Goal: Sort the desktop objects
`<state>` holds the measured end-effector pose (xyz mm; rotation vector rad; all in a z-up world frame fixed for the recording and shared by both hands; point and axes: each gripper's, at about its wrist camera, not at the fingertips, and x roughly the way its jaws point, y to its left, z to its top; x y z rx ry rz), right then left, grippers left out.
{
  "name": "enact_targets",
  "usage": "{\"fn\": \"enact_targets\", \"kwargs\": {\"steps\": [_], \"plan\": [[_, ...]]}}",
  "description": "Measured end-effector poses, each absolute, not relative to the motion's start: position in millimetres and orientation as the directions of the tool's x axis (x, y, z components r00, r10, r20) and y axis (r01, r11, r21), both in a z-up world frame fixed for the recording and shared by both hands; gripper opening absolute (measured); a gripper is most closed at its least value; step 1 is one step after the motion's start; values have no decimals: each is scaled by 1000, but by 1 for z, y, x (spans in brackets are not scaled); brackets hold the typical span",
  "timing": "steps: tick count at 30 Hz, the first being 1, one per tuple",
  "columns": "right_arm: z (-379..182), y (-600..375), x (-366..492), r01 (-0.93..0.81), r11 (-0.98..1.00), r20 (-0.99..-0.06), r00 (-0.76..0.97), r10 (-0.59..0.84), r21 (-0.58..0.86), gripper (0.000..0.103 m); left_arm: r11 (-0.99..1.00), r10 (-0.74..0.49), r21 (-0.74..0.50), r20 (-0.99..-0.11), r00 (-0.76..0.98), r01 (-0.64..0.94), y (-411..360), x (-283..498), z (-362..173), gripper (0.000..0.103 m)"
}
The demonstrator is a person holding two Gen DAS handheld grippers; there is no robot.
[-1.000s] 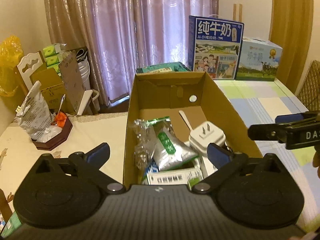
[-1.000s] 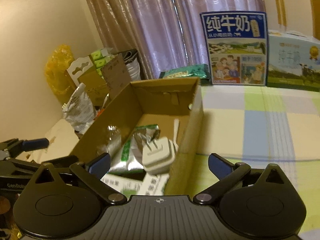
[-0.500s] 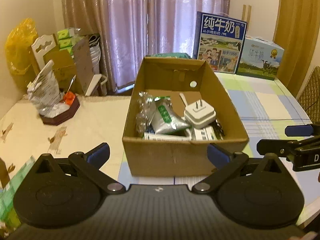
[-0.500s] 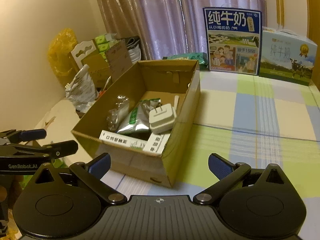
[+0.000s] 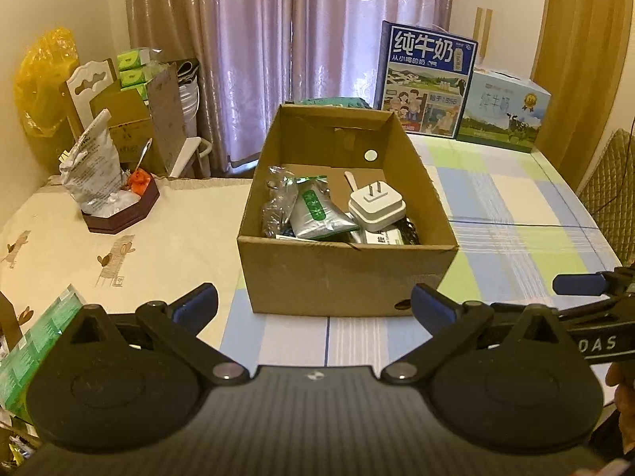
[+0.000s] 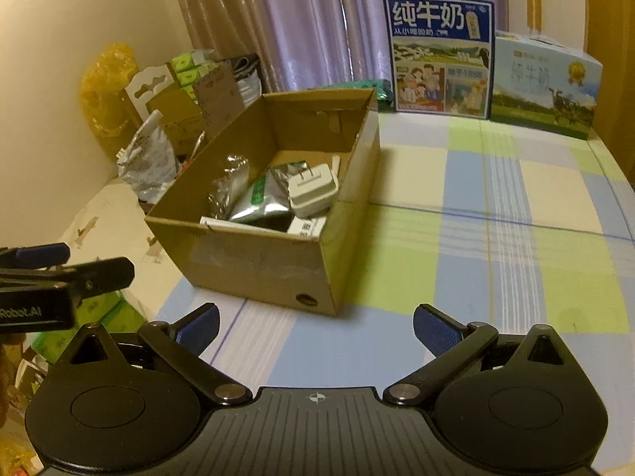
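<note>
Left to right: my left gripper (image 5: 313, 303), jaws wide and empty, and my right gripper (image 6: 315, 323), likewise wide, have both drawn back from the open brown cardboard box (image 5: 345, 277) on the bench, its white plug adapter (image 5: 377, 208) inside, suggesting sorting is finished.

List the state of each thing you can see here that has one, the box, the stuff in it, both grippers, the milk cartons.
Cardboard box: open-topped, upright on the table.
White plug adapter: in the box, on top, prongs up.
Silver green-label pouch: in the box, lying tilted.
Clear crinkled bag: in the box, by its left wall.
Left gripper: jaws open, empty.
Right gripper: jaws open, empty.
Blue milk carton: standing upright, closed.
Pale milk carton: upright, closed.
</note>
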<state>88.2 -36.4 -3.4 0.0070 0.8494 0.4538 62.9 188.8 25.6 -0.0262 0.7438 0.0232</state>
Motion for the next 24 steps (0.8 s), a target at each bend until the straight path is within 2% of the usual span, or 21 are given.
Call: {"fn": "enact_targets", "kwargs": {"steps": [24], "plan": [[1,-35,60,-363,918,-734,579,355,157,101,1000,18,-6,-684,729,-30,174,43,28,102]]}}
